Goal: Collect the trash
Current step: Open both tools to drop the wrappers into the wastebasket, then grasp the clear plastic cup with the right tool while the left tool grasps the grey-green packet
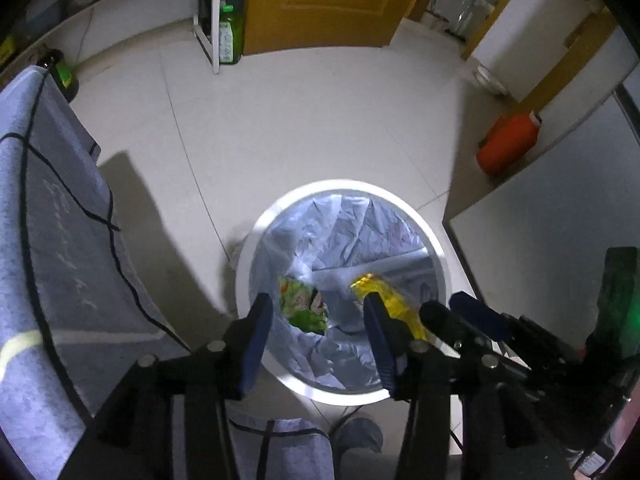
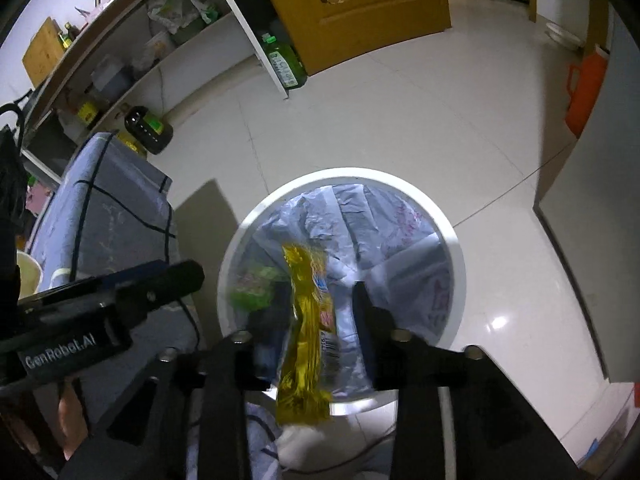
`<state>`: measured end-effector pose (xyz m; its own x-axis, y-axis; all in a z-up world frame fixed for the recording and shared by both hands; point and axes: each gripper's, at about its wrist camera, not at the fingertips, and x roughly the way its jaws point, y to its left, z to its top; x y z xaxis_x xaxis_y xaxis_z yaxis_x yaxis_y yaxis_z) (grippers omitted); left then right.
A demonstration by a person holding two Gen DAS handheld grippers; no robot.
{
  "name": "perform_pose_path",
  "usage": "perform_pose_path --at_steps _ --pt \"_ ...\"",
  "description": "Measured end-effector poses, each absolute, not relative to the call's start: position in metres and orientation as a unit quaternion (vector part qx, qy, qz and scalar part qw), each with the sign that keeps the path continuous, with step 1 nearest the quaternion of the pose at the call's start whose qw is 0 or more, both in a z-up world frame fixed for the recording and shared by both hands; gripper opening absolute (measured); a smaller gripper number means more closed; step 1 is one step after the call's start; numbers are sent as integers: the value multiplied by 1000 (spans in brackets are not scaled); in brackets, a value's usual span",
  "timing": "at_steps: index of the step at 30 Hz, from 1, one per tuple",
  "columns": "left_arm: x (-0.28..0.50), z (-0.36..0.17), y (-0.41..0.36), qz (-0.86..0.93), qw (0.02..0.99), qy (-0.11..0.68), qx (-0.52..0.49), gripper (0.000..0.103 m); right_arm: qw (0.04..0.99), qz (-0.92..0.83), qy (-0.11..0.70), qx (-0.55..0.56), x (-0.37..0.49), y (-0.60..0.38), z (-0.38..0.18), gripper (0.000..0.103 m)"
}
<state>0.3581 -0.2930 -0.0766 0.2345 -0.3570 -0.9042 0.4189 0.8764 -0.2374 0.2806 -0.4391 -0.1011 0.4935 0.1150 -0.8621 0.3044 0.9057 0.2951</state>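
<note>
A round white bin [image 1: 340, 186] [image 2: 344, 174] lined with a pale blue bag stands on the floor below both grippers. My left gripper [image 1: 318, 298] hangs open over the bin's near side. A crumpled green wrapper [image 1: 304, 306] lies loose in the liner beyond its fingers, touching neither. My right gripper [image 2: 310, 304] is also open. A long yellow wrapper [image 2: 306, 320] hangs in the gap, and neither pad presses on it. The yellow wrapper [image 1: 384, 296] shows over the bin beside the right gripper [image 1: 448, 306]. The green wrapper [image 2: 252, 286] is blurred, and the left gripper [image 2: 180, 274] reaches in from the left.
A grey-blue cloth-covered seat [image 1: 52, 240] with a black cable stands left of the bin. An orange container [image 1: 508, 144] sits at the right by a white cabinet panel [image 1: 552, 264]. A green bottle [image 2: 286, 64] stands beside a yellow door [image 1: 320, 0]. Shelves [image 2: 132, 60] hold clutter.
</note>
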Motion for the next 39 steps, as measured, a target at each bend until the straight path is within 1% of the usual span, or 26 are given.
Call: perform_pose_path --at_steps 3,9,12,15,19,28,33,35,36,39 --pt "358 -68 -285 -254 791 556 11 53 843 -57 489 215 276 -440 -96 46" --pt "337 -21 -250 -273 826 493 -29 53 876 -43 434 208 255 -434 -60 46" --pt "316 3 -223 -277 845 455 -49 56 890 -22 408 202 242 -423 -39 46" --pt "292 25 -189 -265 868 416 -64 57 904 5 385 186 228 -406 -22 46" --pt "265 40 -146 -244 887 384 -77 58 917 57 361 161 209 -370 1 46" --pt "206 30 -51 -165 921 345 -73 59 911 177 355 110 184 -274 18 46" --pt "184 15 5 -118 928 343 -84 67 906 222 355 63 180 -226 11 46" --pt "178 9 27 -101 929 344 -91 68 901 238 359 56 181 -212 6 46" --pt "176 5 36 -92 930 343 -91 68 898 246 362 51 182 -203 4 47" --pt "173 -6 54 -76 929 350 -96 68 892 261 367 32 185 -186 -2 54"
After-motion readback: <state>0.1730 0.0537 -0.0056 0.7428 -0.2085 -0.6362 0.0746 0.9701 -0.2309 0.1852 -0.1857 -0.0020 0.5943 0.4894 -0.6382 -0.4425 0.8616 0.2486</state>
